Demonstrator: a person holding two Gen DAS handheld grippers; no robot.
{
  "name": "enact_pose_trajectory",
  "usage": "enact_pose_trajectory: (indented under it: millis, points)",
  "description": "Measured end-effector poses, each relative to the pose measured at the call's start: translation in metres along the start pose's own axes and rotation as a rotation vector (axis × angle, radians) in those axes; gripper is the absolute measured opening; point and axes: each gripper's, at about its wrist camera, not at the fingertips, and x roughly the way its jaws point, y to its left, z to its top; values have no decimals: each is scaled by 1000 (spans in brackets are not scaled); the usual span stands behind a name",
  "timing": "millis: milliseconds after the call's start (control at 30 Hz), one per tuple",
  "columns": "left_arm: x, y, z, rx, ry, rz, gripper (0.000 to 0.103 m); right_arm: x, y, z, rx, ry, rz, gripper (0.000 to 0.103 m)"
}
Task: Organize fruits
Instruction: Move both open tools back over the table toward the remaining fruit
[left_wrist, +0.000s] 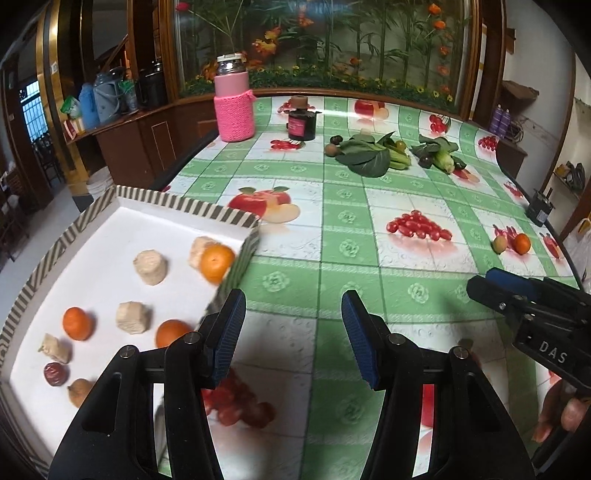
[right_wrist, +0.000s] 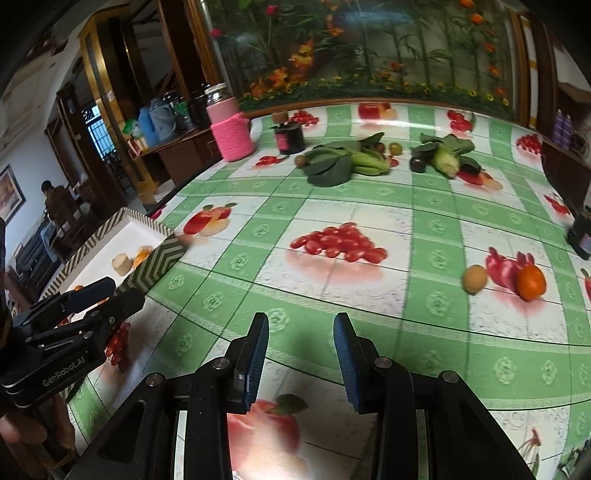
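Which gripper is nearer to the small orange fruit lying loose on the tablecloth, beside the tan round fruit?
Right. The right gripper has the small orange fruit ahead to its right. The left gripper is beside the striped white tray, farther away.

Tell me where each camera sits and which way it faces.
Left wrist: on the left gripper, angled down over the table, tray to its left; own open fingers, right gripper, fingertips.
Right wrist: on the right gripper, same tilt, toward the orange; own open fingers, left gripper, a hand.
Shared: tray, orange, greens, pink bottle.
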Motion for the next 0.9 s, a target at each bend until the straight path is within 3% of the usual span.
enact_pose_trajectory:
  millis: [533, 900]
  points:
    - [14, -59, 10, 78, -8, -29, 54, -28, -51, -4, 26, -25, -99, 36]
    - [28, -100, 18, 133, 15, -75, 54, -41, -133, 0, 139, -41, -195, 38]
